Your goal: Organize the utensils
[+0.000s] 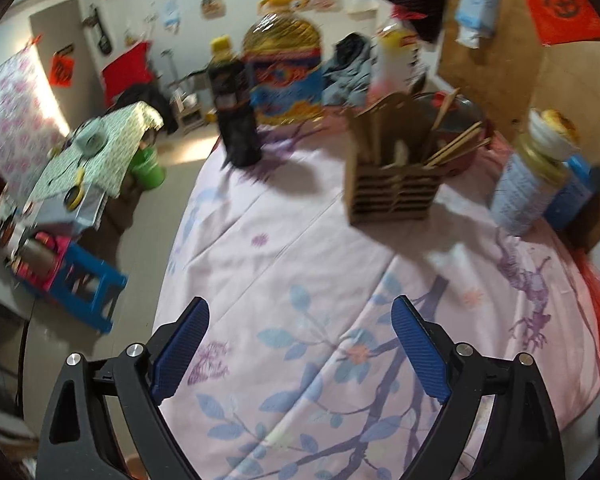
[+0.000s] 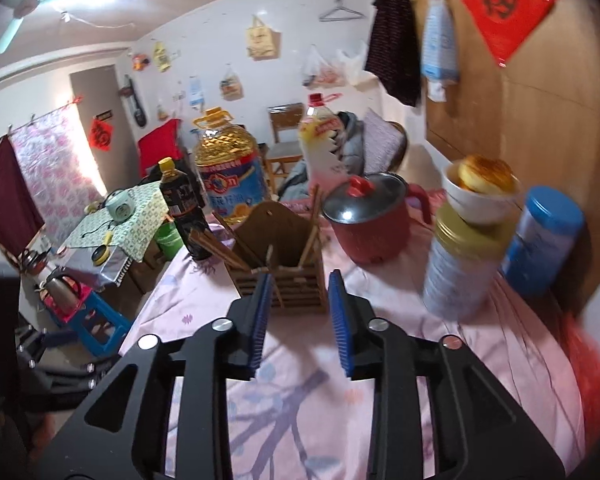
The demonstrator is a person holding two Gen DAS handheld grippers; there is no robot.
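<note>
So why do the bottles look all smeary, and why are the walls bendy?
Left wrist view: motion blur smears the dark bottle and wooden holder. Right wrist view: sharper, though the tin blurs, and window glare whitens the top left. Both views: the fisheye lens bends the walls.

Left wrist view: motion blur across the far table; label on dark bottle [image 1: 236, 120] unreadable. Holder [image 1: 396, 168] contents smeared; utensil types indistinct. Pot [image 1: 460, 120] at 1 o'clock mostly hidden behind holder. Blue can [image 1: 572, 196] at 3 o'clock cut by the lens edge. Right wrist view: tin [image 2: 460, 264] text blurred.
</note>
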